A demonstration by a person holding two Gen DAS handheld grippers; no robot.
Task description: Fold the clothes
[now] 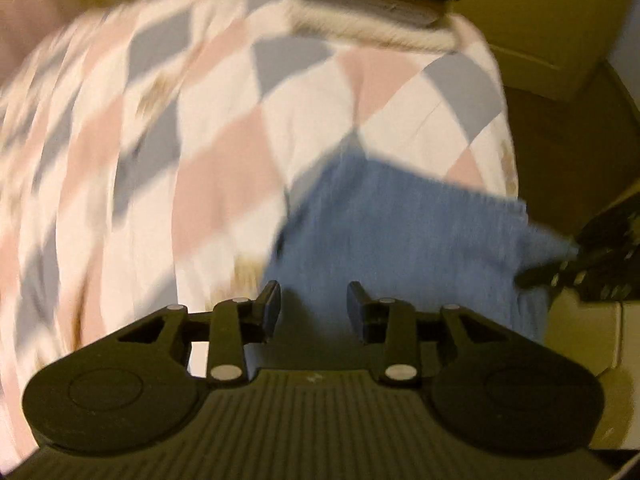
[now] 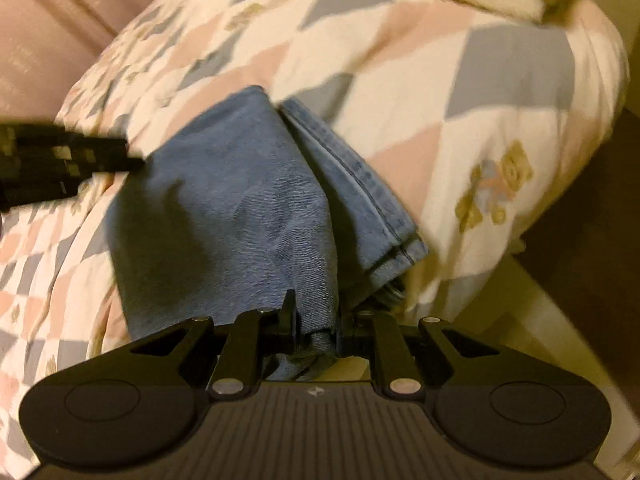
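Left wrist view: the left gripper [image 1: 314, 304] hangs over the near edge of the blue jeans [image 1: 400, 220], its jaws partly apart with no cloth pinched between them. The jeans lie on a bed covered by a diamond-patterned quilt [image 1: 180, 120] in pink, grey and white. At the right edge the right gripper [image 1: 568, 258] has a bunch of the denim. The picture is blurred, so seams are unreadable here.

Right wrist view: the right gripper [image 2: 316, 320] is clamped narrowly on a bunched edge of the jeans [image 2: 224, 208], and the left gripper [image 2: 132, 162] sits at their far left edge. The denim looks thick, fairly heavy and limp; it should drape and drag rather than slip. Hems and stitched seams [image 2: 360, 184] give the firmest hold. The folded legs run lengthwise away from the camera, up the quilt [image 2: 460, 92], with the hem end nearest the gripper.
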